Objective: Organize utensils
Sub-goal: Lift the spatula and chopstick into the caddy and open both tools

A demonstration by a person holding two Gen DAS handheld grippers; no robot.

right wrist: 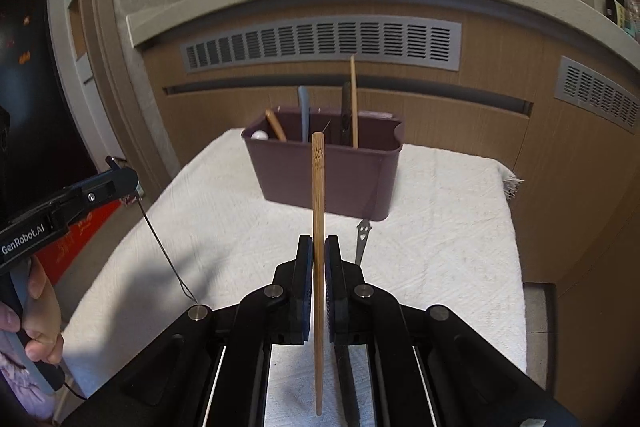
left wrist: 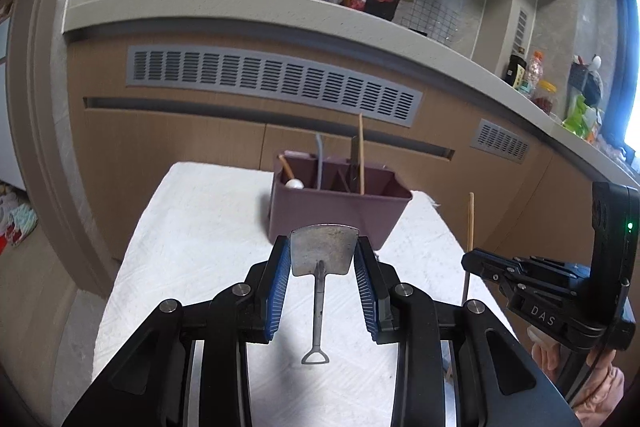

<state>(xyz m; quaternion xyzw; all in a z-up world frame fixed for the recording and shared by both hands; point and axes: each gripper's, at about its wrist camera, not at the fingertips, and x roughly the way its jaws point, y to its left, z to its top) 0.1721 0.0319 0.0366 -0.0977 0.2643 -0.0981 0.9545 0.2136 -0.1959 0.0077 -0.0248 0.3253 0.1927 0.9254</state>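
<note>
A small metal spatula (left wrist: 323, 251) is pinched by its blade between the blue pads of the left gripper (left wrist: 323, 255), the handle hanging down toward the camera over the white cloth (left wrist: 192, 227). A bamboo chopstick (right wrist: 318, 227) is clamped upright between the pressed-together pads of the right gripper (right wrist: 319, 247), its blunt end above the jaws and its thin tip below them.

Straight ahead of both grippers, at the far end of the cloth, stands the purple holder (right wrist: 332, 179). In the compartments ahead and to the left, a wooden-handled spoon with a white bowl (right wrist: 261, 135) and a grey handle are seen; ahead and slightly right, a dark handle and another chopstick (right wrist: 353, 99) stand together. A small metal tool (right wrist: 362, 239) lies on the cloth just right of the right gripper's fingertips.

For the step in hand, the chopstick would best be carried over the rim and lined up above the compartment already holding its mate, kept upright so the thin tip enters first. The jaws should be opened only once the tip is well inside the wall. The spatula is probably best held clear on the left until then, so the two grippers are not crowded over the holder, and its handle lowered in first.
</note>
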